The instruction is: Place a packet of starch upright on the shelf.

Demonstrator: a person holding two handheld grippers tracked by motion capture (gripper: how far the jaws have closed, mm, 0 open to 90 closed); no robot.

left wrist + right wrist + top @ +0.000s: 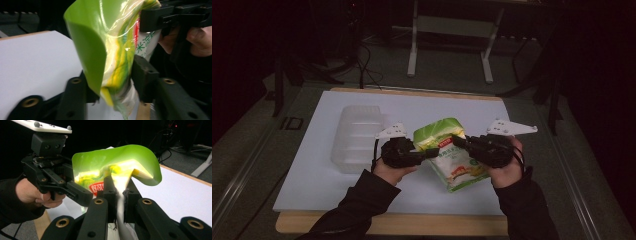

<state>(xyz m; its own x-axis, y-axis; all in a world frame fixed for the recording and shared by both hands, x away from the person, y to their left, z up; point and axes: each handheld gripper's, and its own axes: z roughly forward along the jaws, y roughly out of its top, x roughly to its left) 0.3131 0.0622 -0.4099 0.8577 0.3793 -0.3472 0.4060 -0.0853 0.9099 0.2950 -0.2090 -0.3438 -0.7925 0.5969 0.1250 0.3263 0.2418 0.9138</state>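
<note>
1. Two sets of fingers pinch one green-and-white snack bag (451, 154); no gap shows at either grip.
2. Left gripper (428, 153): fingers (142, 72) drawn in on the bag's left edge, film crumpled between the pads. Own view shows green film bulging upward from the pinch.
3. Right gripper (459, 140): fingers (110, 192) fully clamped on the bag's upper right edge, with a thin fold of film squeezed flat between them.
4. Bag position: held between the two grippers above the middle of the white desk (312, 175), green top end pointing away from the person, white printed end toward the near edge. Whether the lower end touches the desk, cannot tell.
5. Bag top curls over in a green flap, seen in the right gripper view.
6. Clear plastic container (356, 137) lies on the desk just left of the left gripper, apart from the bag.
7. Dark-sleeved forearms enter from the near edge.
</note>
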